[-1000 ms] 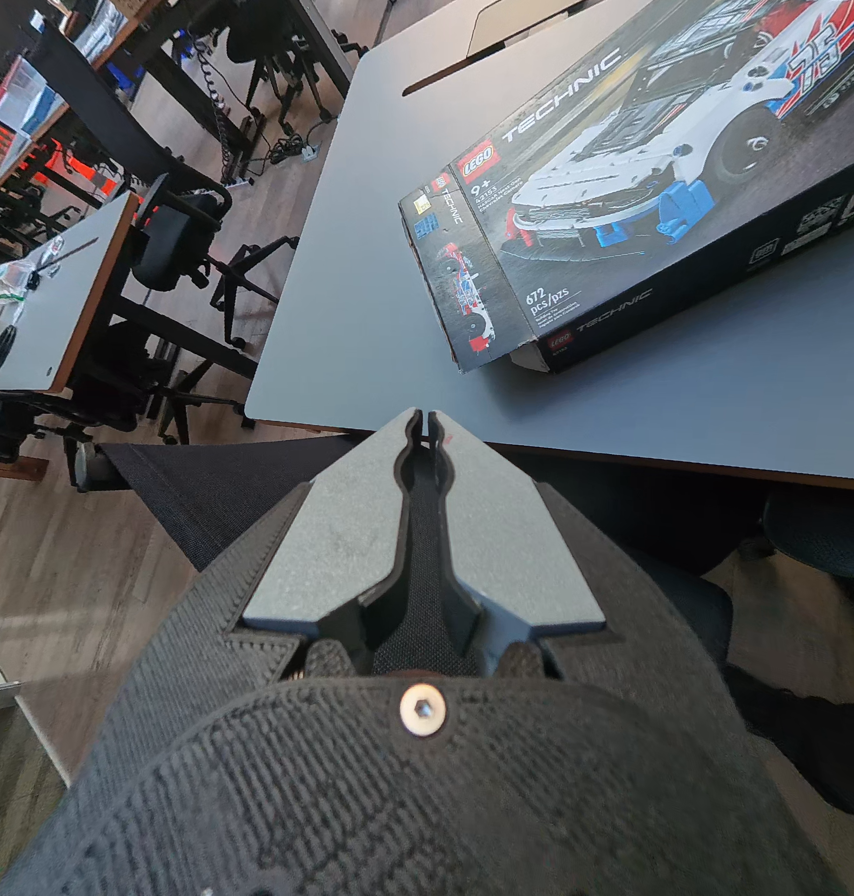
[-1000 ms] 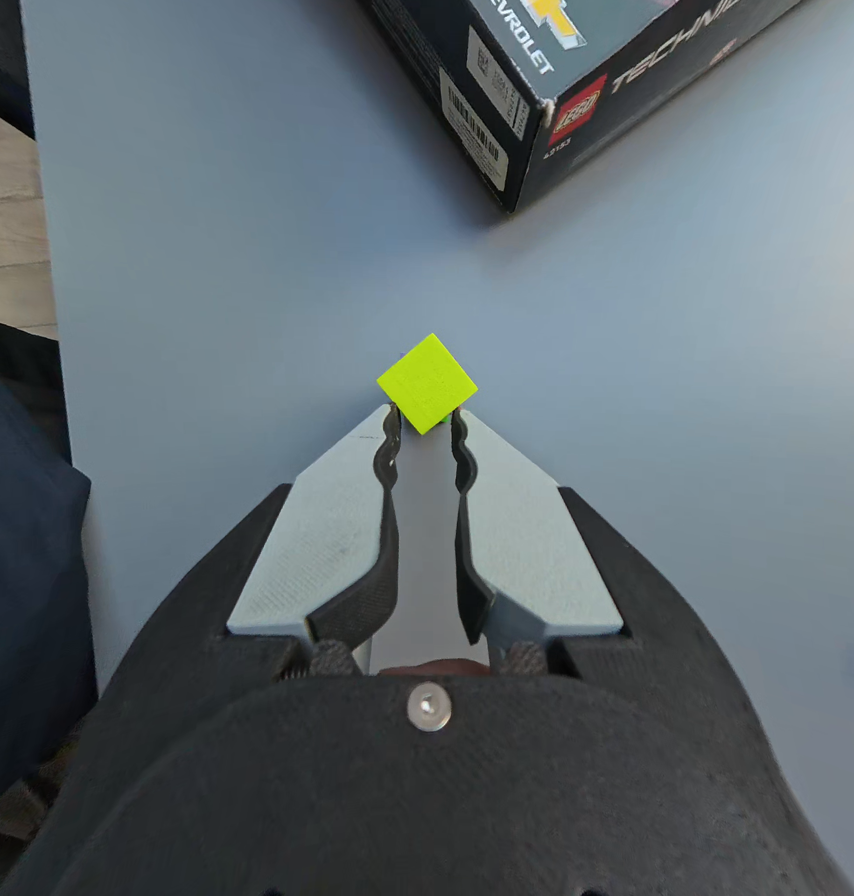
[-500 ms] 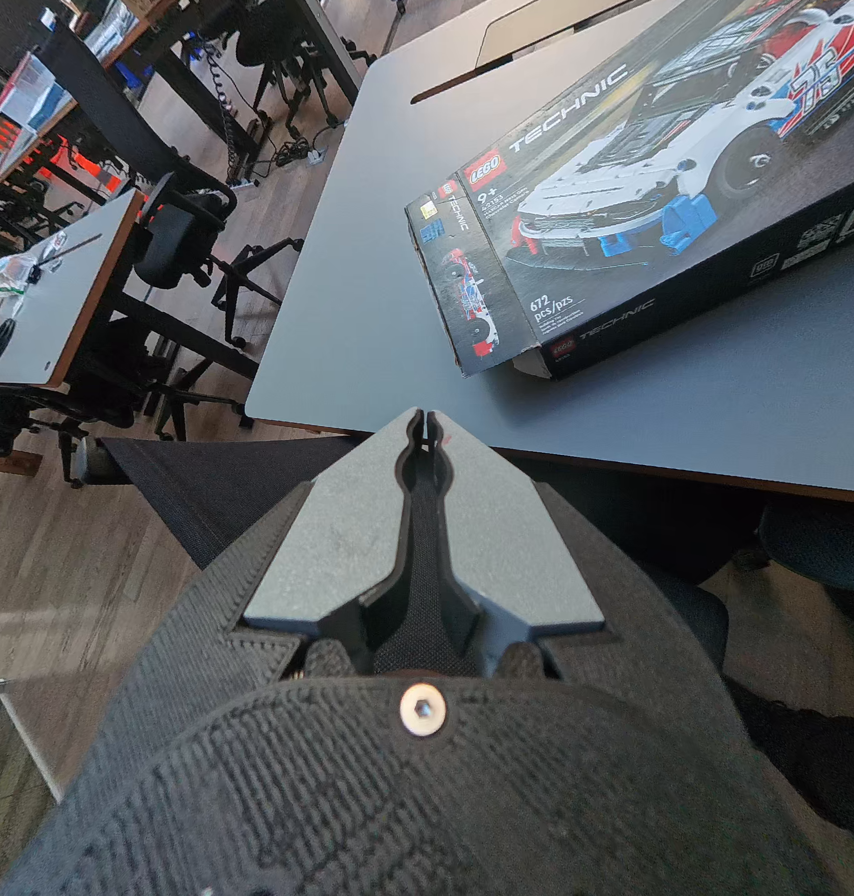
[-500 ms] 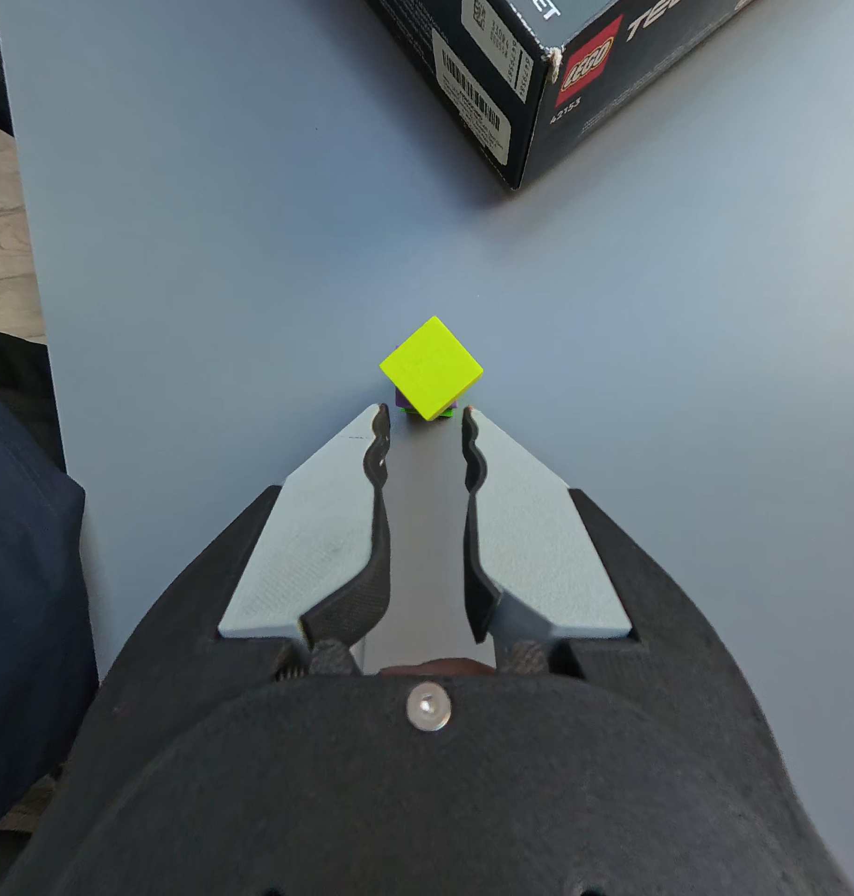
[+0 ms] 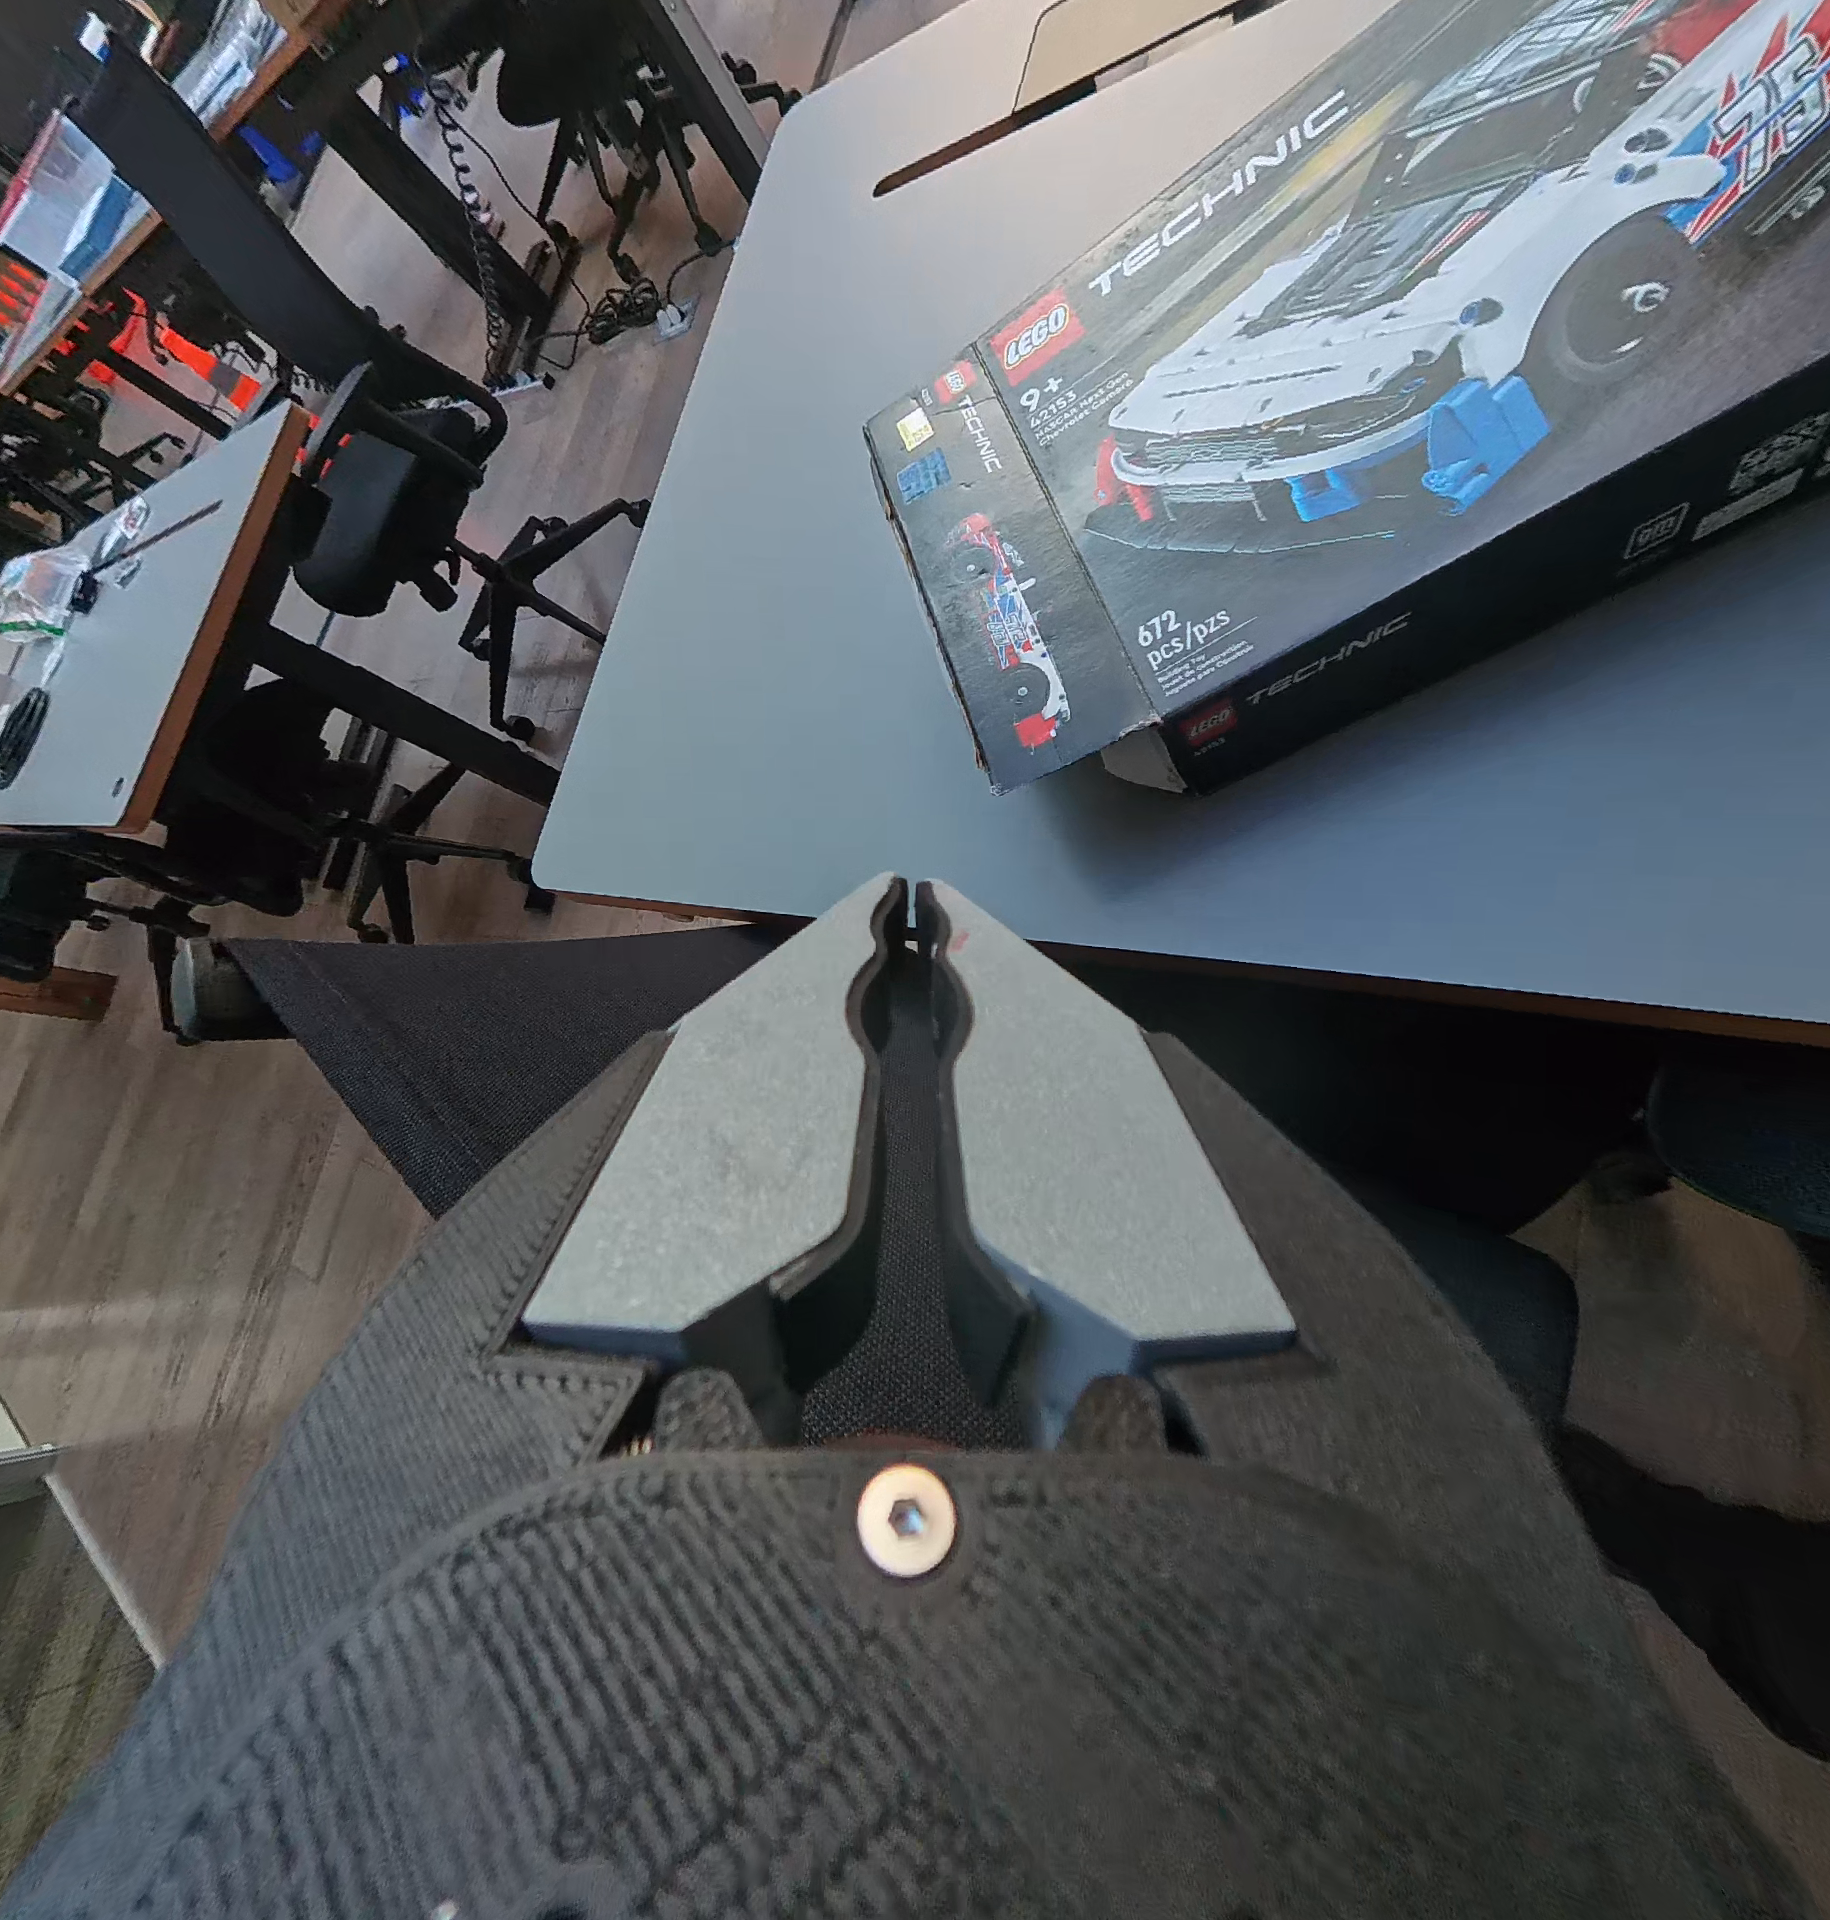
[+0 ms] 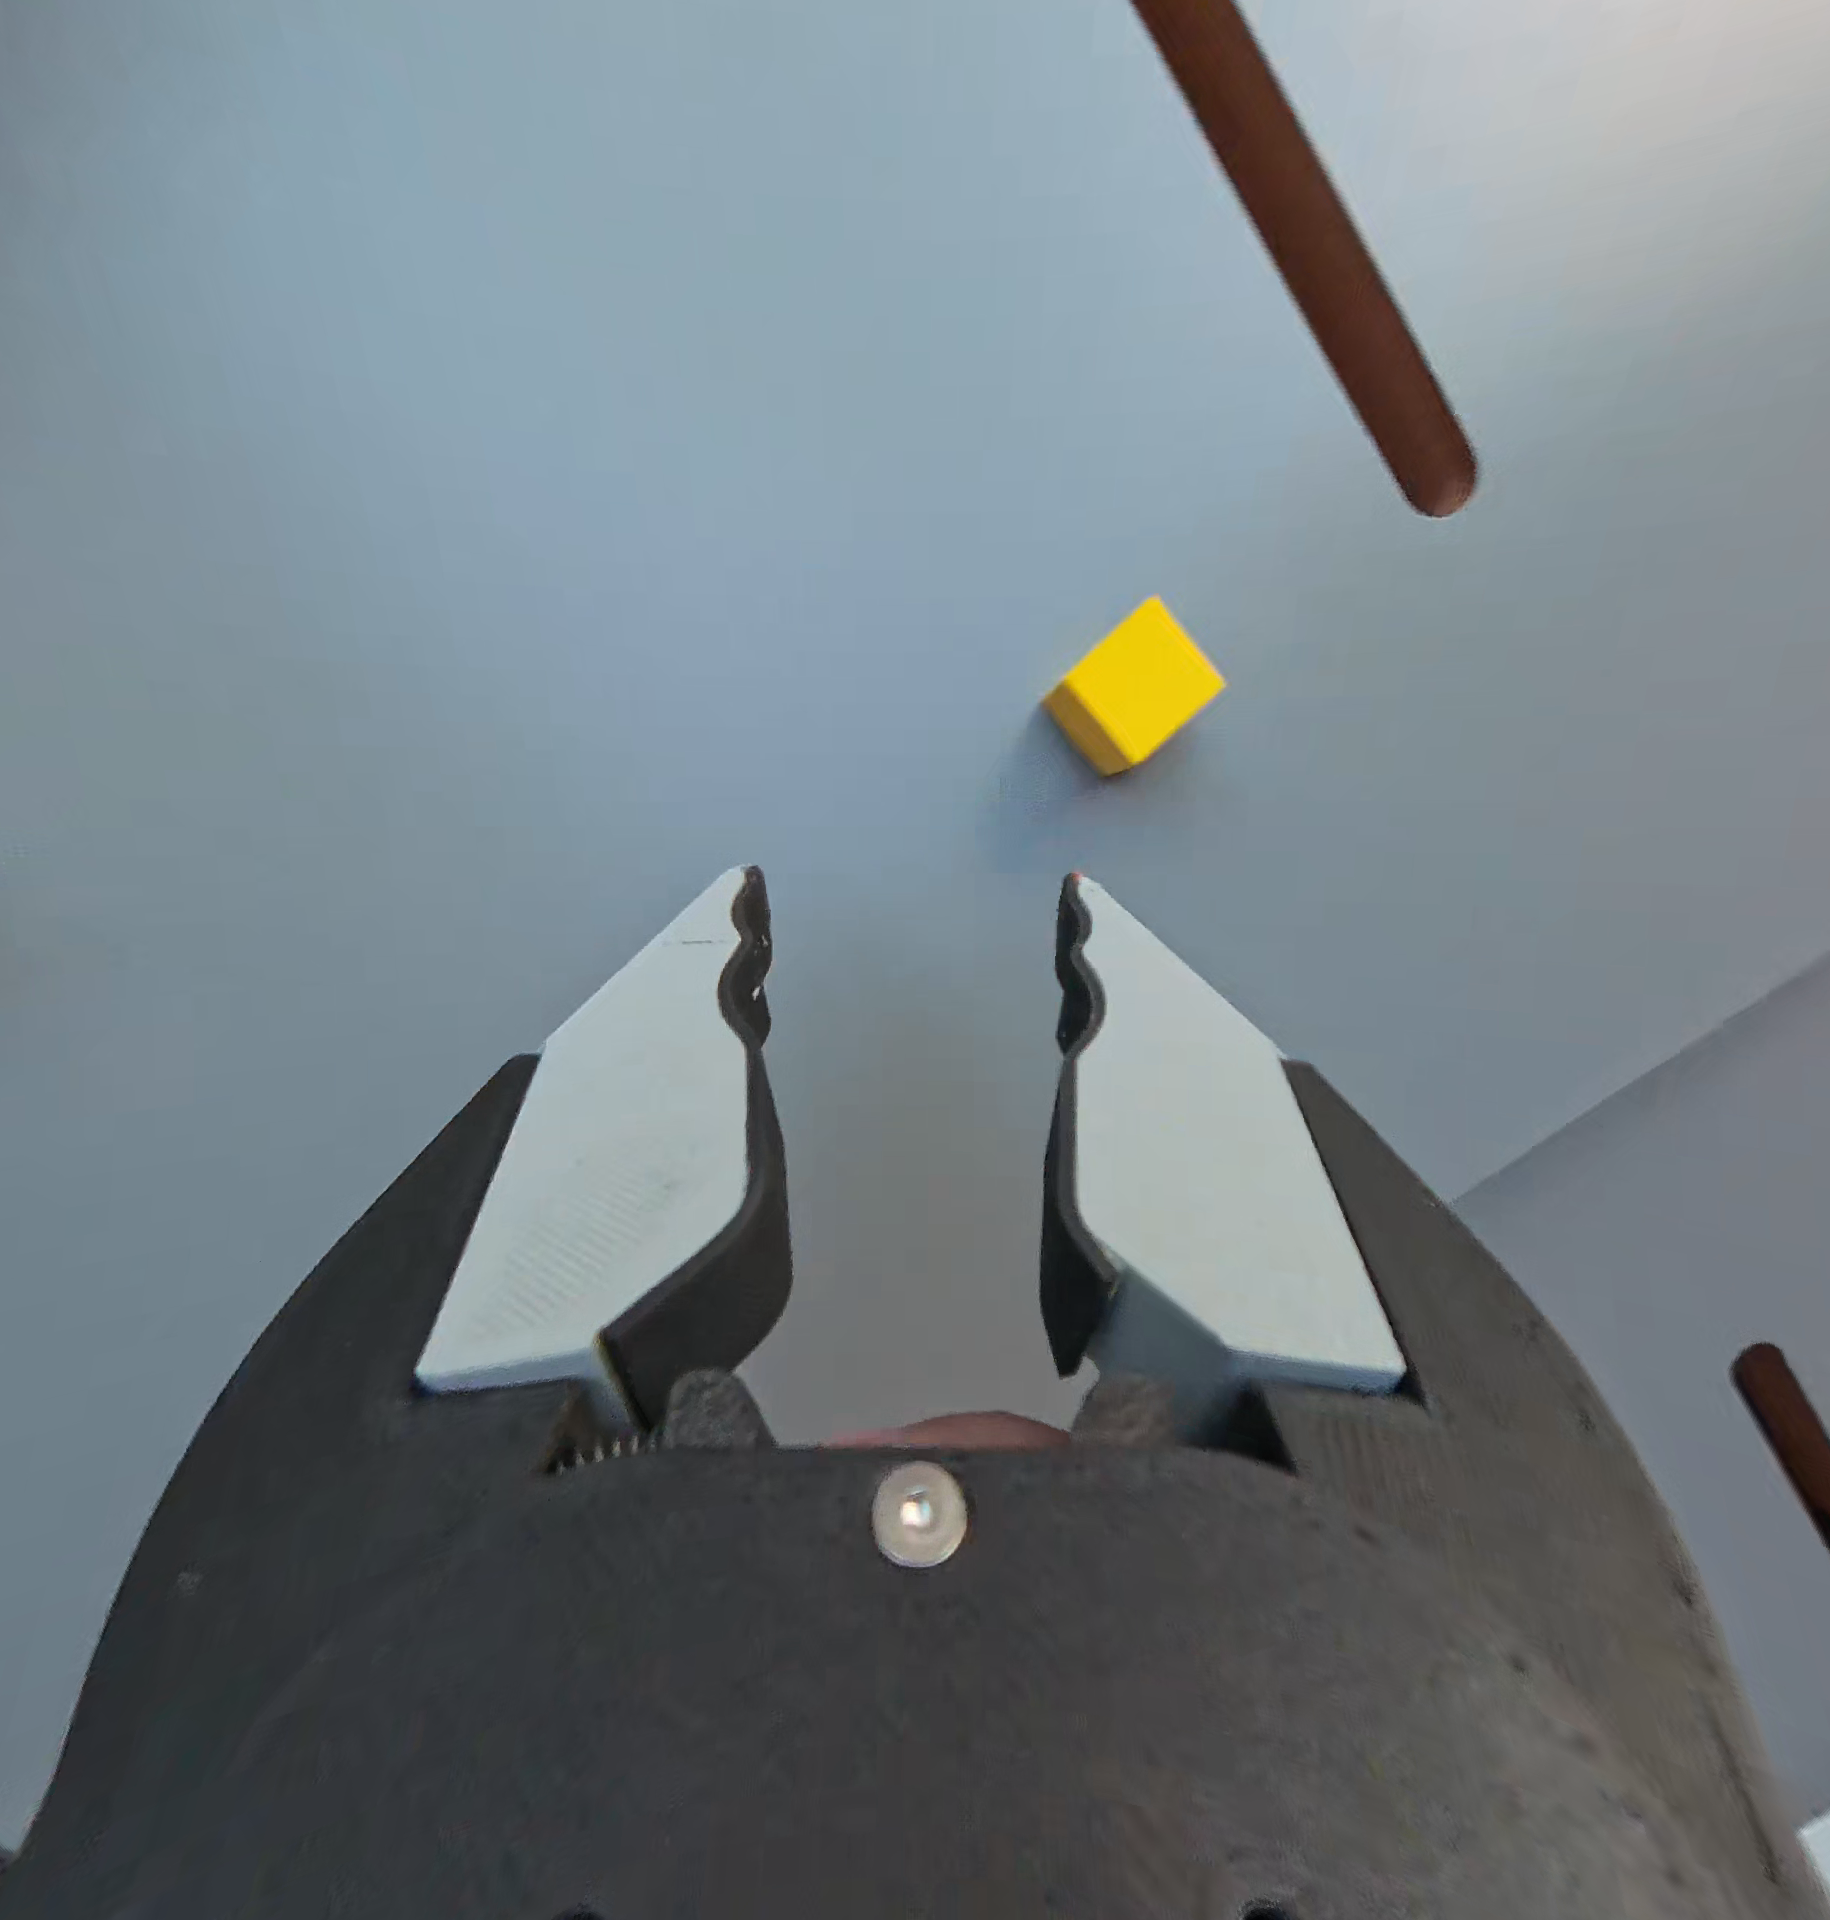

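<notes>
Right gripper (image 6: 913, 883) is hovering wide open and bare over the grey table (image 6: 475, 468), a yellow cube (image 6: 1137, 686) lying just beyond its right fingertip. Left gripper (image 5: 909, 896) is hanging closed and bare off the table's near edge, a printed box (image 5: 1358, 436) lying farther in.

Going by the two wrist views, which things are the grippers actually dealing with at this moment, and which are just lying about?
At the grippers:
- right gripper, open, empty
- yellow cube on the table, just ahead of it, untouched
- left gripper, shut, empty

Lying about:
- toy car box
- office chairs
- side desk
</notes>
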`<state>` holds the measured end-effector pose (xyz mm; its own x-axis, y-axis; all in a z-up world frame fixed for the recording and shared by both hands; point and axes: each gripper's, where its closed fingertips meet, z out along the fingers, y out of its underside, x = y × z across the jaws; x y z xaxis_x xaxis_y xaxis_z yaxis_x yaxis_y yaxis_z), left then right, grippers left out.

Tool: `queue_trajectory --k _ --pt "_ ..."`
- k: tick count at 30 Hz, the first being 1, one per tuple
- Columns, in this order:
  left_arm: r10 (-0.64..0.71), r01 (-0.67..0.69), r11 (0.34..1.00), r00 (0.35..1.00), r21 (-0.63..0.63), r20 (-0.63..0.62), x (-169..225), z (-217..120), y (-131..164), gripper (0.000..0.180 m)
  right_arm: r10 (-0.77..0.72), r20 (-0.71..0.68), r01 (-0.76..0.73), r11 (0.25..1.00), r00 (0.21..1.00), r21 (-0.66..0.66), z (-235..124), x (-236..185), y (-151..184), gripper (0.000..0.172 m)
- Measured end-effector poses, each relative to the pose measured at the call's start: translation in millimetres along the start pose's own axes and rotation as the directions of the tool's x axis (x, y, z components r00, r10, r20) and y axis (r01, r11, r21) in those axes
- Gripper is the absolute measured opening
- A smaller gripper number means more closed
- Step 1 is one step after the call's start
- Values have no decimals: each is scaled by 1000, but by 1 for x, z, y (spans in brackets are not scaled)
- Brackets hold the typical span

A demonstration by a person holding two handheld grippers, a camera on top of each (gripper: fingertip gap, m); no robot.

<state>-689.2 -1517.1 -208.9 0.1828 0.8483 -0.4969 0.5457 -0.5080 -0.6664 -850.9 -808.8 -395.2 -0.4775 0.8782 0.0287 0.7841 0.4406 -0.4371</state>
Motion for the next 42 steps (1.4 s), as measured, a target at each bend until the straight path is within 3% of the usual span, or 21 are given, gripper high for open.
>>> queue_trajectory --k 4,10,15,25,29,32,35,42 --pt "5 -5 1000 1000 -6 4 0 1 0 0 -52 8 53 995 999 -89 16 36 -5 56" --pt "-8 8 1000 1000 -21 23 -3 2 3 0 -243 48 248 944 969 -219 40 45 -3 53" --pt "6 -4 999 1000 -39 29 -3 3 5 0 -290 42 291 929 956 -229 48 41 1 1" --pt "14 -14 999 1000 -38 24 -1 3 5 0 -200 75 206 974 977 -97 25 -9 10 2" --pt "23 -23 999 1000 -34 17 1 3 4 0 -166 29 168 981 986 -93 23 0 5 37" --pt "17 -16 1000 1000 -24 21 0 2 3 0 -143 -56 134 982 988 -131 26 31 -2 47" --pt "10 -10 1000 1000 -21 26 -2 2 3 0 -147 -41 134 966 988 -223 35 49 -2 59" --pt "-1 3 1000 999 -27 50 -6 2 4 0 -331 74 337 885 941 -321 56 42 -6 46"
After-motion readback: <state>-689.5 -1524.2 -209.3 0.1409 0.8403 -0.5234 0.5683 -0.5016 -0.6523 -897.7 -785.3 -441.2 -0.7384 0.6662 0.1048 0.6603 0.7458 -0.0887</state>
